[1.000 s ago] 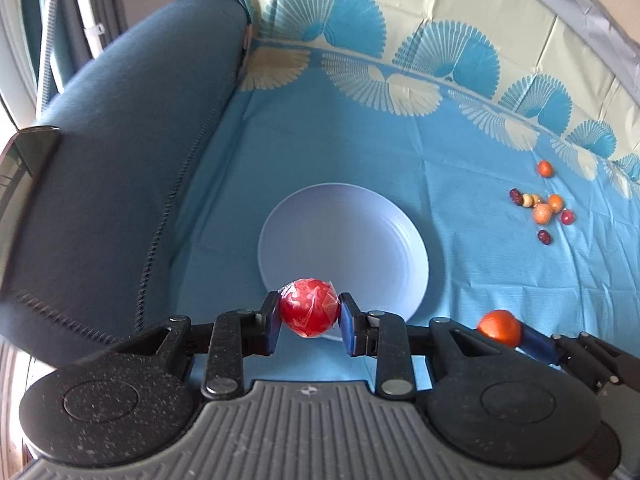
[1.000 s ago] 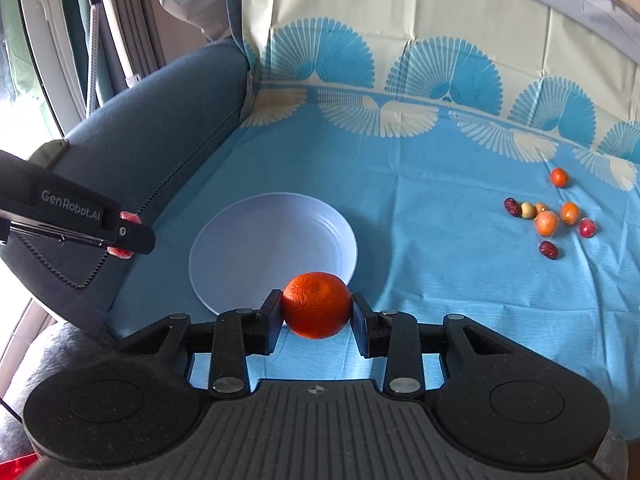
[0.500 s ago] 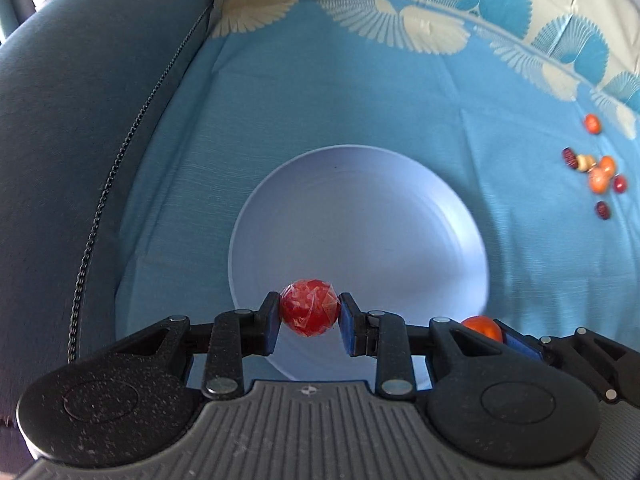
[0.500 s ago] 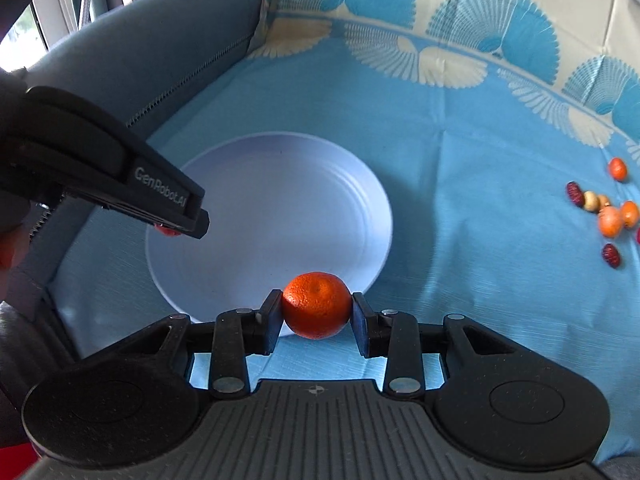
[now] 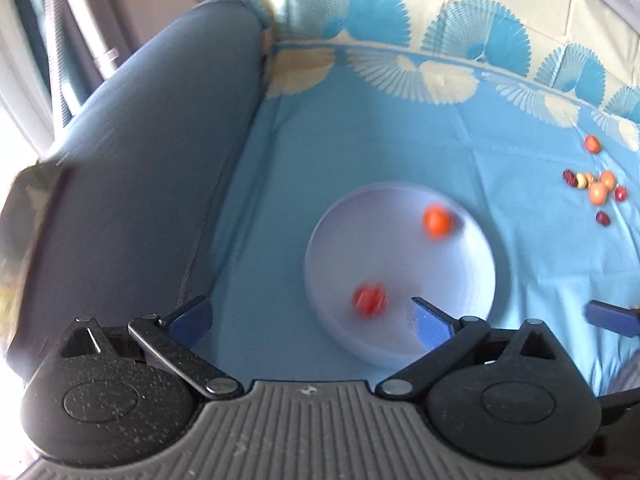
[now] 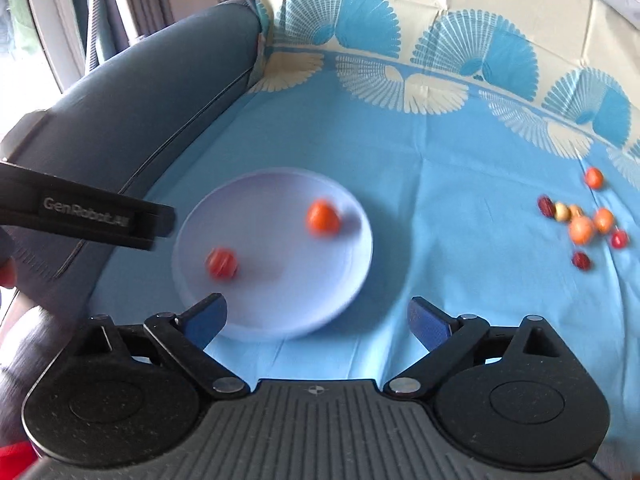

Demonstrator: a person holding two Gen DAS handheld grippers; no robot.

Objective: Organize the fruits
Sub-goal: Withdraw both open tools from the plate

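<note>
A pale blue plate (image 5: 472,280) (image 6: 280,312) lies on the blue cloth. In it are a red fruit (image 5: 369,298) (image 6: 221,263) and an orange (image 5: 437,220) (image 6: 322,217), both blurred. My left gripper (image 5: 308,318) is open and empty, above the plate's near left edge. My right gripper (image 6: 318,320) is open and empty, above the plate's near edge. A cluster of small loose fruits (image 5: 596,190) (image 6: 580,224) lies on the cloth to the right.
A dark blue sofa arm (image 5: 132,168) (image 6: 132,120) rises on the left. The patterned cloth (image 6: 440,160) covers the seat and back. The left gripper's body (image 6: 80,216) reaches into the right wrist view from the left.
Both grippers have opened and let go: the red fruit and the orange now lie in the plate. Both grippers have pulled back and up from the plate.
</note>
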